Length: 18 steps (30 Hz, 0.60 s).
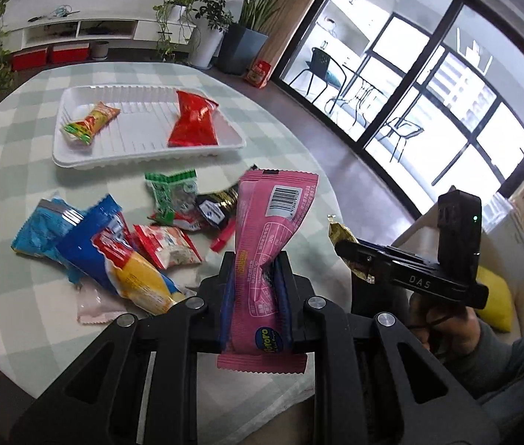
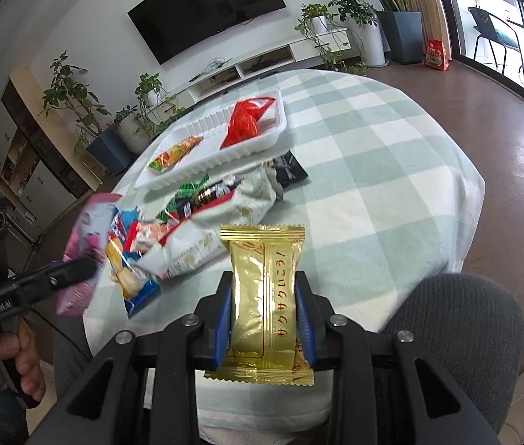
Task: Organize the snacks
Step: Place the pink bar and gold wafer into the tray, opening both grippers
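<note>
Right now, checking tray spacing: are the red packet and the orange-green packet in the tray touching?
Apart. The left wrist view shows bare white tray floor between the red packet and the orange-green packet.

Bright daylight floods through the glass doors [image 1: 428,85], edges curve with fisheye distortion, soft shadows throughout.

A round table [image 2: 373,155] under a pale green checked cloth spreads out ahead of the gripper. Far beyond its tips, a dark television [image 2: 206,7] hangs on the white wall above a low white cabinet [image 1: 76,31]. Potted plants [image 1: 206,18] stand along that wall, off to the gripper's far right. Further right, dark-framed glass doors [image 1: 428,85] show a black chair [image 1: 321,66] outside, and a small red bag [image 2: 437,54] sits on the brown floor [image 2: 503,141].
</note>
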Each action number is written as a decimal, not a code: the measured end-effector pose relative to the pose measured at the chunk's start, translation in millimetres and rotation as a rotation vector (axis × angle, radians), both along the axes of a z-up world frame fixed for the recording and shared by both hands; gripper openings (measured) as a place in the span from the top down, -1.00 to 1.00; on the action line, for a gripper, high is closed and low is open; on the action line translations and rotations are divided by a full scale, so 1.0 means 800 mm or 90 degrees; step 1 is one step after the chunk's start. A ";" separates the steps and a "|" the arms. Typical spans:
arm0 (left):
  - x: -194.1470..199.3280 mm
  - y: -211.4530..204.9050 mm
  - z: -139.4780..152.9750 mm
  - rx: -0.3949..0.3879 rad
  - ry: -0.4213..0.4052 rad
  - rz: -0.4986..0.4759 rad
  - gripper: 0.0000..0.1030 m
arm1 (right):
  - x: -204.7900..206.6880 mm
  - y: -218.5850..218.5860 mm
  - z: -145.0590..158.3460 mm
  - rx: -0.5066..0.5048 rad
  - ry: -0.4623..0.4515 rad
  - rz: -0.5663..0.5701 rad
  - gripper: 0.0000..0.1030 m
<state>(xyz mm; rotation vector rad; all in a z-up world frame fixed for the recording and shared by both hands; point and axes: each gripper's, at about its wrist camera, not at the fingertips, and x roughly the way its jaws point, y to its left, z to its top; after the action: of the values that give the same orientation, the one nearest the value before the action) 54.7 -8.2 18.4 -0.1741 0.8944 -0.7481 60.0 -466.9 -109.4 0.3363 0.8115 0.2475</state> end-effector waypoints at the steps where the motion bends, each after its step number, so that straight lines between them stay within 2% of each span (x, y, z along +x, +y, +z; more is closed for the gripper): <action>1: 0.007 0.011 0.008 -0.003 -0.007 0.012 0.65 | 0.005 -0.001 0.006 0.001 -0.006 -0.002 0.35; 6: 0.052 0.053 0.041 -0.014 -0.030 0.052 0.65 | 0.043 -0.012 0.047 0.010 -0.046 -0.012 0.35; 11: 0.123 0.080 0.065 -0.001 -0.050 0.095 0.65 | 0.102 -0.003 0.086 -0.008 -0.084 -0.003 0.35; 14: 0.176 0.080 0.072 0.008 -0.049 0.113 0.65 | 0.145 0.013 0.105 -0.016 -0.091 0.015 0.35; 18: 0.243 0.045 0.061 0.042 -0.035 0.117 0.65 | 0.211 0.047 0.113 -0.012 -0.072 0.044 0.35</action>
<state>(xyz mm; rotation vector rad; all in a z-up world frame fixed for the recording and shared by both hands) 248.7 27.7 66.8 -0.1742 0.8374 -0.5490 229.1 -429.4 -18.9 0.2740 0.7136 0.3205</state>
